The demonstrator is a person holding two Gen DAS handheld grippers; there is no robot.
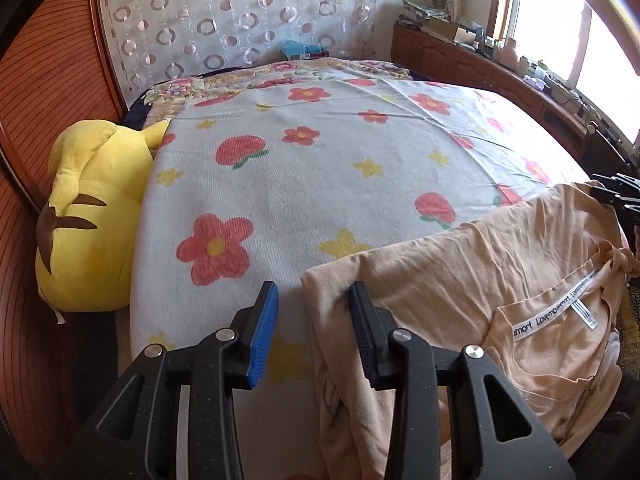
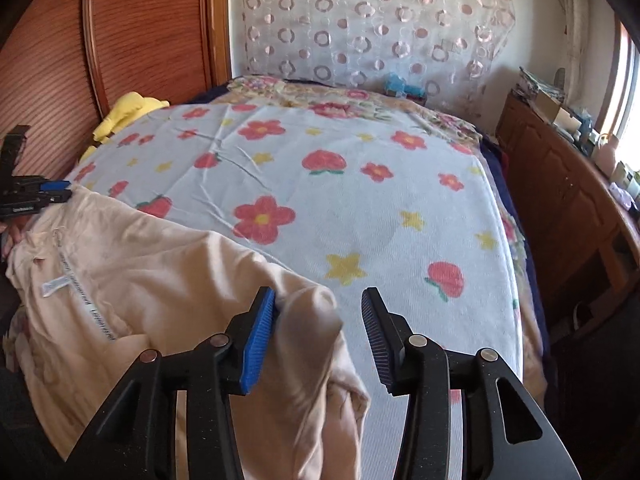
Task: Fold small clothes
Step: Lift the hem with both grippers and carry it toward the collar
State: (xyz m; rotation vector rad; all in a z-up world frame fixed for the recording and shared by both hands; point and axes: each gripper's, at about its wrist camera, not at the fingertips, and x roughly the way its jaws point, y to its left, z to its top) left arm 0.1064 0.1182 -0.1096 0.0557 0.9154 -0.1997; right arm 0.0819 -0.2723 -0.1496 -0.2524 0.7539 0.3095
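A peach garment [image 1: 460, 292], inside out with a label strip showing, lies spread at the near edge of a bed [image 1: 320, 184] covered in a pale flowered blanket; it looks just laid flat, so the step in hand seems to be letting go and smoothing before the first fold; doing it well means lifting both tools clear without dragging the cloth, then taking each corner squarely. The left gripper [image 1: 314, 334] stands partly open, holding nothing, its right finger resting against the garment's near left corner; the right gripper [image 2: 320, 336] is also partly open, the garment's other near corner loose between its jaws, touching the left pad only. Farther off, a yellow plush toy [image 1: 88, 216] sits at the bed's left edge.
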